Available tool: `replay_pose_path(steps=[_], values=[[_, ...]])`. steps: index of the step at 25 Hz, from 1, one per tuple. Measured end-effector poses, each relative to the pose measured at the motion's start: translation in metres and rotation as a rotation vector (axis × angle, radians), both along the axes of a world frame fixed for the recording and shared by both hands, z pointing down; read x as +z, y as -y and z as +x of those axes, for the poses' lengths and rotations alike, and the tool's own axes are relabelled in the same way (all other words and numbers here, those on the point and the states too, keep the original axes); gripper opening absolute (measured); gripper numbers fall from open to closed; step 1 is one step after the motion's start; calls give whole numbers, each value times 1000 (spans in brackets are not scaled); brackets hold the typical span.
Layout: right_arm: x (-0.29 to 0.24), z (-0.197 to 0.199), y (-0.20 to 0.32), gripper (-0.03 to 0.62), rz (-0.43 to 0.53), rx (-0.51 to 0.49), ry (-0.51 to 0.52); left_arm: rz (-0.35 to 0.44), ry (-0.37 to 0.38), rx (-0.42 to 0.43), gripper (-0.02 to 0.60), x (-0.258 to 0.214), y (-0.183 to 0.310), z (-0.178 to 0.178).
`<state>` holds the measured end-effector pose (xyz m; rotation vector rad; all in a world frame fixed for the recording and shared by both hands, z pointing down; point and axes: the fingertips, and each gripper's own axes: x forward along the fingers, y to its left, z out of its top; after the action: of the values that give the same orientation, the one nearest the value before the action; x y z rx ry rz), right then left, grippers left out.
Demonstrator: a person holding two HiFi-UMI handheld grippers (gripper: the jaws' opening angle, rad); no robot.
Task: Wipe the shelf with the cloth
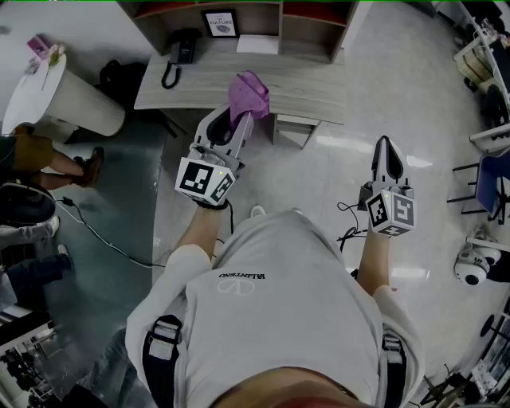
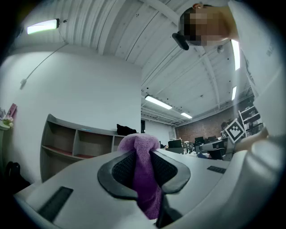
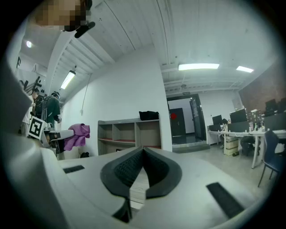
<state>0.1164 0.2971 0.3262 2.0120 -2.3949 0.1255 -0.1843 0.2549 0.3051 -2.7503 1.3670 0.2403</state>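
A purple cloth (image 1: 249, 96) hangs bunched from my left gripper (image 1: 241, 121), which is shut on it above the front edge of a grey wooden desk top (image 1: 311, 88). The shelf (image 1: 280, 25), a grey unit with open cubbies, stands at the back of that desk. In the left gripper view the cloth (image 2: 141, 147) fills the gap between the jaws, with the shelf (image 2: 76, 144) behind at the left. My right gripper (image 1: 387, 150) hovers over the floor to the right, shut on nothing. Its own view shows the shelf (image 3: 129, 132) and the cloth (image 3: 77, 135) far off.
On the desk are a black telephone (image 1: 180, 49), a framed sign (image 1: 220, 22) and a white sheet (image 1: 257, 44). A round white table (image 1: 49, 89) and a seated person (image 1: 48, 156) are at the left. A cable (image 1: 103, 239) crosses the floor. A blue chair (image 1: 494, 185) stands at the right.
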Motion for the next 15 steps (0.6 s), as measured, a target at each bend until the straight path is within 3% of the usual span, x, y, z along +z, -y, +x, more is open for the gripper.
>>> replay_pose_path(steps=[11, 15], values=[[-3, -6, 0, 0, 2, 2, -13, 2, 4, 4, 78, 3, 1, -1], [-3, -3, -2, 0, 6, 20, 25, -1, -3, 8, 78, 4, 2, -1]])
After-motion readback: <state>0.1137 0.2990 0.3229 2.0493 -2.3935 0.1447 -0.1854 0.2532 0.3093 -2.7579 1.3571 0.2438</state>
